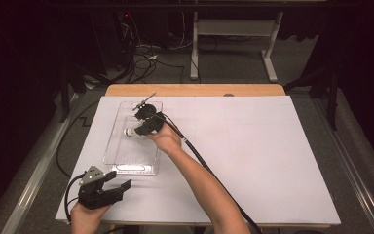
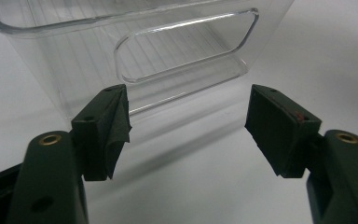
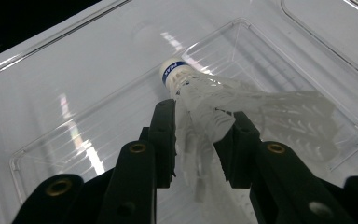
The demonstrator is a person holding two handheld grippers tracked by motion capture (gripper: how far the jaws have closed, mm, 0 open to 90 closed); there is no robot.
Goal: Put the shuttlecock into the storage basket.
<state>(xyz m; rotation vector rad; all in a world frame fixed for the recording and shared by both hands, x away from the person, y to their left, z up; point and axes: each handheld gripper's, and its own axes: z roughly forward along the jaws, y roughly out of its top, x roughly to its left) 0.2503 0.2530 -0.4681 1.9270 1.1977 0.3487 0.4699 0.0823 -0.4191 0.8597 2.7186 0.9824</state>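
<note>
A board (image 1: 253,161) covers most of the desk (image 1: 195,89), whose far edge shows behind it. A bin (image 1: 132,158) stands on the board's left half, its long side running from near to far. The right tool (image 1: 145,127) is over the bin's far half, with a shuttlecock (image 3: 223,105) between its jaws, cork end pointing away from the hand, above the bin floor. The left tool (image 1: 119,185) rests near the board's near left corner, just before the bin's near end wall (image 2: 182,51) and facing it.
</note>
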